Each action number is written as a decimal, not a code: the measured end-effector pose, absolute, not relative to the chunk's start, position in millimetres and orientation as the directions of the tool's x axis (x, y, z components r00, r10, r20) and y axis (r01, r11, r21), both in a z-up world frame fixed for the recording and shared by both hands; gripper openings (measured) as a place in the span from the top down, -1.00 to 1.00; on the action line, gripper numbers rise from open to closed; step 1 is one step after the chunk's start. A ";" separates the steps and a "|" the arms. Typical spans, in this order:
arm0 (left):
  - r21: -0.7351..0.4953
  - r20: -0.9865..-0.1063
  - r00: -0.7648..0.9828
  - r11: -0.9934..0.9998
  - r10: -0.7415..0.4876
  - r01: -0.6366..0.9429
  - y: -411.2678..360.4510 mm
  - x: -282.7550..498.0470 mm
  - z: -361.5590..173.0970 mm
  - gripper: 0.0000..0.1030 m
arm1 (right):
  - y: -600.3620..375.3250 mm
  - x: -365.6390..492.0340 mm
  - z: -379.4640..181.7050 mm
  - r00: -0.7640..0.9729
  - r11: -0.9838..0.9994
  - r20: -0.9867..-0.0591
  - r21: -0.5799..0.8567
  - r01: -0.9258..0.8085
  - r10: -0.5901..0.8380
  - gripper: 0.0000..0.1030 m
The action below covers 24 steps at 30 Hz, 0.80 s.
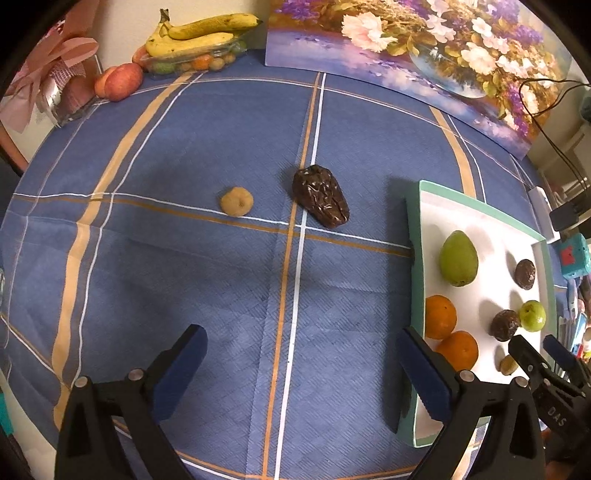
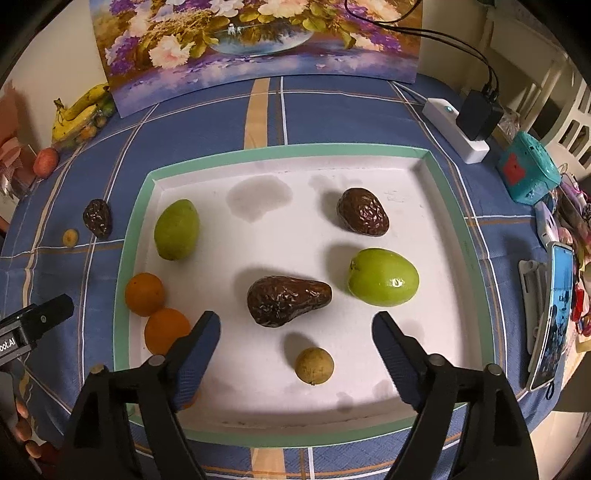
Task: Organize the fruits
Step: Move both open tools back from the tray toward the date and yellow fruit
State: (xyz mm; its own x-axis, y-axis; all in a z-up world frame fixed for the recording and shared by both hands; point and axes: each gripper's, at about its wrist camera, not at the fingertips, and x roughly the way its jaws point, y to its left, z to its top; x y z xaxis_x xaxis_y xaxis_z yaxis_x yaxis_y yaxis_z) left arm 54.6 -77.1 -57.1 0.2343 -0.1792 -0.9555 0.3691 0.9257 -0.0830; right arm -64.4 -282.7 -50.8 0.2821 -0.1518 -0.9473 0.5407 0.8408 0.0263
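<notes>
My left gripper (image 1: pixel 301 339) hangs open over bare blue tablecloth, nothing between its fingers. Beyond it lie a dark wrinkled avocado (image 1: pixel 320 195) and a small tan round fruit (image 1: pixel 236 201). To the right stands a white tray (image 1: pixel 413 221) with a green rim. My right gripper (image 2: pixel 295 321) is open above the tray (image 2: pixel 258 155). A small tan fruit (image 2: pixel 314 365) rests untouched between its fingers, and a dark avocado (image 2: pixel 288 301) lies just past the tips. The tray also holds a green mango-like fruit (image 2: pixel 176 229), a green round fruit (image 2: pixel 383 282), another dark avocado (image 2: pixel 362 216) and two oranges (image 2: pixel 144 293) at its left edge.
Bananas (image 1: pixel 199 33) lie on a glass dish of small fruits at the far left corner, with apples (image 1: pixel 118 81) beside it. A flower painting (image 2: pixel 255 40) leans along the back. A power strip (image 2: pixel 456 129), a teal box (image 2: pixel 528 171) and a propped phone (image 2: pixel 554 317) crowd the right edge.
</notes>
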 end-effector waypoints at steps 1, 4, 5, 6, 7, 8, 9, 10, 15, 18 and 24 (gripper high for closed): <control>-0.083 -0.955 0.236 0.926 -0.179 0.368 -75.6 55.2 -56.3 -1.00 | -281.9 -64.3 -49.9 0.289 0.844 -0.945 0.024 0.536 -0.157 -0.82; -0.081 -0.953 0.243 0.927 -0.179 0.366 -74.0 55.4 -56.0 -1.00 | -279.5 -63.8 -46.7 0.310 0.853 -0.935 0.015 0.522 -0.173 -0.82; -0.078 -0.953 0.247 0.927 -0.177 0.366 -73.5 55.3 -55.6 -1.00 | -279.0 -63.6 -45.3 0.319 0.855 -0.931 0.014 0.518 -0.178 -0.82; -0.075 -0.952 0.250 0.927 -0.176 0.366 -73.6 54.8 -54.3 -1.00 | -278.7 -63.3 -44.3 0.328 0.857 -0.927 0.015 0.515 -0.181 -0.82; -0.074 -0.951 0.254 0.928 -0.176 0.366 -73.5 55.5 -53.4 -1.00 | -278.1 -63.2 -43.0 0.339 0.859 -0.923 0.017 0.511 -0.184 -0.82; -0.073 -0.950 0.258 0.928 -0.176 0.366 -73.5 56.1 -52.7 -1.00 | -277.6 -62.7 -41.7 0.350 0.862 -0.918 0.019 0.507 -0.186 -0.82; -0.072 -0.949 0.260 0.927 -0.176 0.367 -73.6 56.7 -52.3 -1.00 | -277.1 -62.0 -40.7 0.359 0.864 -0.914 0.019 0.504 -0.189 -0.82; -0.070 -0.949 0.262 0.927 -0.176 0.368 -73.5 57.3 -51.9 -1.00 | -276.5 -61.2 -39.8 0.367 0.865 -0.909 0.016 0.501 -0.195 -0.82; -0.070 -0.939 0.293 0.931 -0.183 0.357 -70.4 62.8 -46.0 -1.00 | -271.9 -56.2 -36.6 0.421 0.879 -0.884 0.026 0.475 -0.202 -0.82; -0.090 -0.926 0.317 0.935 -0.205 0.342 -65.9 66.5 -40.5 -1.00 | -265.9 -52.0 -33.1 0.443 0.890 -0.868 0.002 0.456 -0.225 -0.82; -0.045 -0.896 0.400 0.936 -0.192 0.348 -66.7 75.1 -31.2 -1.00 | -265.3 -42.8 -31.8 0.450 0.880 -0.865 0.021 0.475 -0.223 -0.82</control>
State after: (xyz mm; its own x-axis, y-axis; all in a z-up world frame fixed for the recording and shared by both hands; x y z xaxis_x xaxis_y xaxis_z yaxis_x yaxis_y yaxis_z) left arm 75.1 -66.7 -31.2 0.4003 -0.1916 -0.8961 0.3483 0.9363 -0.0446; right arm -42.8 -265.3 -31.8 0.4502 -0.2229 -0.8647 0.4751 0.8797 0.0206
